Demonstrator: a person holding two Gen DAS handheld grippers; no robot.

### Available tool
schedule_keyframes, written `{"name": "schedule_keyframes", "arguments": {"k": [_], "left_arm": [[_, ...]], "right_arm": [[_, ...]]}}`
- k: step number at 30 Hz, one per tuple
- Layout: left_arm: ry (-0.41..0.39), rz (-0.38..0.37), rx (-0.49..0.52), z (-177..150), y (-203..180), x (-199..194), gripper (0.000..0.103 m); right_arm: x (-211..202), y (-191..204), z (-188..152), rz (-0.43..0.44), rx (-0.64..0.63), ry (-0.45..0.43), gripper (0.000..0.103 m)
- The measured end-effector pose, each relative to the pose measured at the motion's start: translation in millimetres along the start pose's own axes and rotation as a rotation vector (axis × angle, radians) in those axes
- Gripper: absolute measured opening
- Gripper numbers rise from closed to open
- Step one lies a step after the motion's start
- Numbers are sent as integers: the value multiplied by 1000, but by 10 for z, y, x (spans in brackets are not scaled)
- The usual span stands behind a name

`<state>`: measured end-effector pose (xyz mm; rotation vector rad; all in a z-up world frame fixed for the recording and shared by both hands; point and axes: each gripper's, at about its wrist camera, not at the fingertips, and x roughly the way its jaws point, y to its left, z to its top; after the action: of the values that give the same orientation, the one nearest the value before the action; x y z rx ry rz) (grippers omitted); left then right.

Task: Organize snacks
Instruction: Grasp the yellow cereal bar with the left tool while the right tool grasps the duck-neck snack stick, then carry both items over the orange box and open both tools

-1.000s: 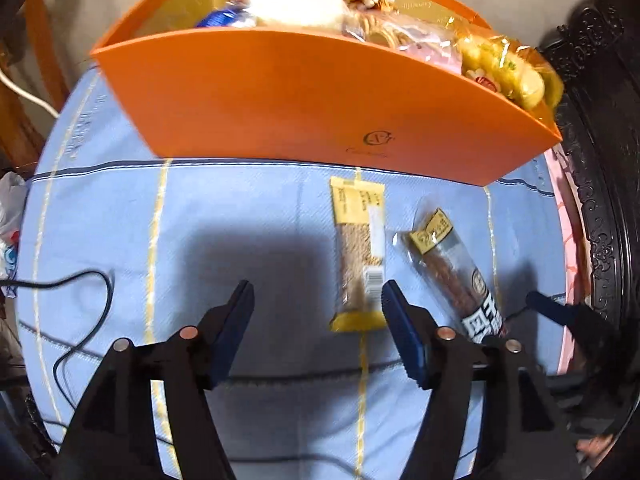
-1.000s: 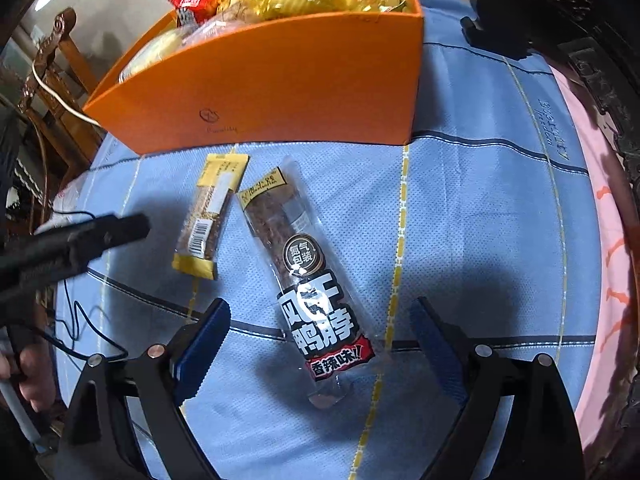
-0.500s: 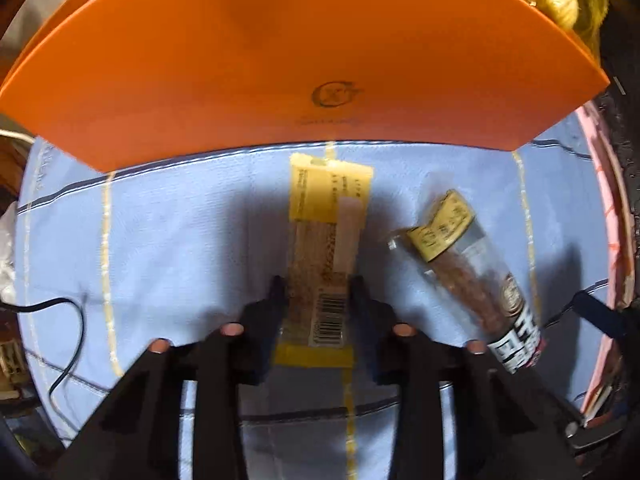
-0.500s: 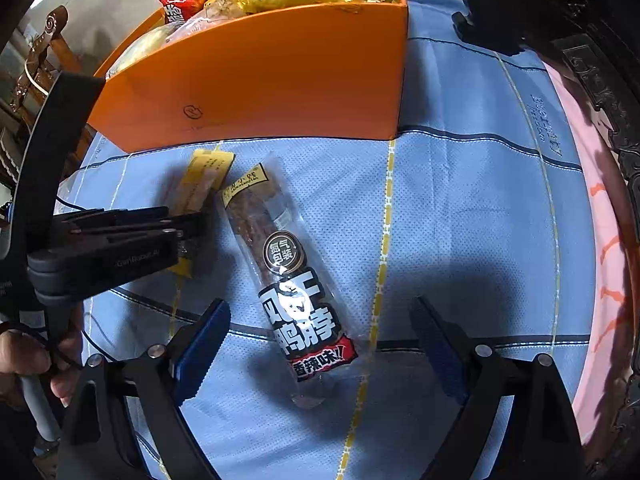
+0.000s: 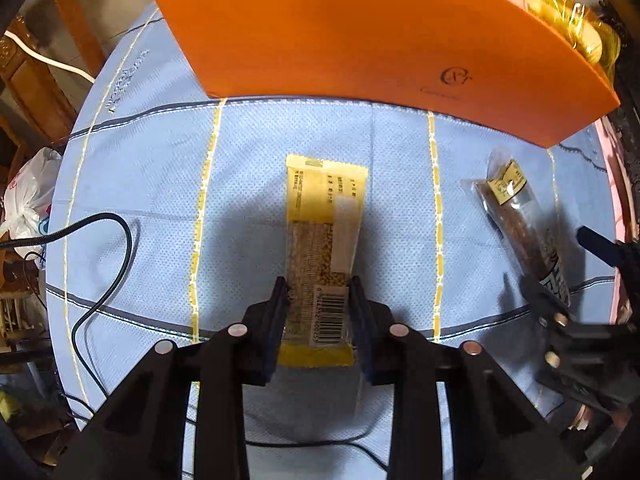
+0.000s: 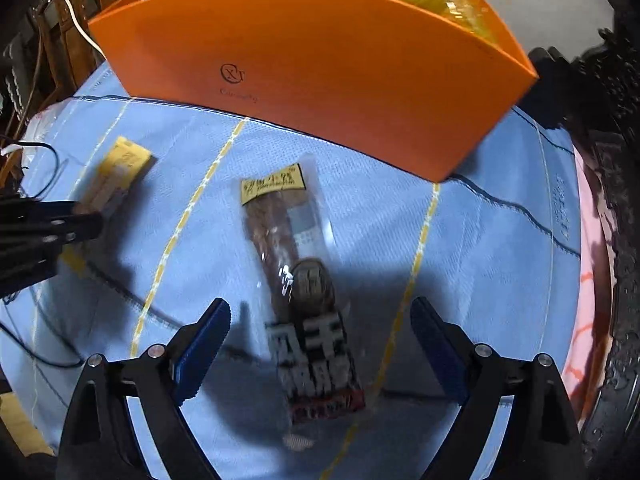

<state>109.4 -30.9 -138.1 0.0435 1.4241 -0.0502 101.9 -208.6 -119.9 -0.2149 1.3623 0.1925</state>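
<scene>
Left wrist: fingers [image 5: 318, 304] closed onto yellow bar [image 5: 324, 236] | right fingers [image 6: 320, 344] wide, seemingly straddling meat stick [image 6: 296, 264]

Round logo on orange box [image 6: 304, 80]; barcode on yellow bar [image 5: 324, 248]

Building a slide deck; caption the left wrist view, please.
Left gripper shut on yellow snack bar before the orange box.

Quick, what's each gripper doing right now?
Left gripper: just closed on the yellow snack bar.
Right gripper: open, around the clear meat snack pack, not gripping.
</scene>
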Motion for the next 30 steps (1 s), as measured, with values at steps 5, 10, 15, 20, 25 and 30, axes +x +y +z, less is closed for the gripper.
{"name": "schedule_keyframes", "arguments": {"k": [5, 10, 15, 20, 25, 30], "left_arm": [[-8, -4, 7, -49, -2, -1, 30], [5, -5, 3, -90, 43, 58, 30], [4, -11, 2, -128, 74, 97, 30], [-35, -27, -1, -69, 174, -130, 30], [-93, -52, 16, -102, 180, -355, 30], [-164, -67, 37, -10, 134, -780, 30]], "right_arm": [[150, 25, 20, -57, -7, 15, 91], [53, 108, -70, 10, -50, -3, 33], [-82, 73, -179, 83, 16, -15, 29], [-345, -98, -295, 192, 105, -52, 29], [-667, -209, -359, 236, 160, -121, 29], [-950, -400, -283, 244, 195, -198, 29]]}}
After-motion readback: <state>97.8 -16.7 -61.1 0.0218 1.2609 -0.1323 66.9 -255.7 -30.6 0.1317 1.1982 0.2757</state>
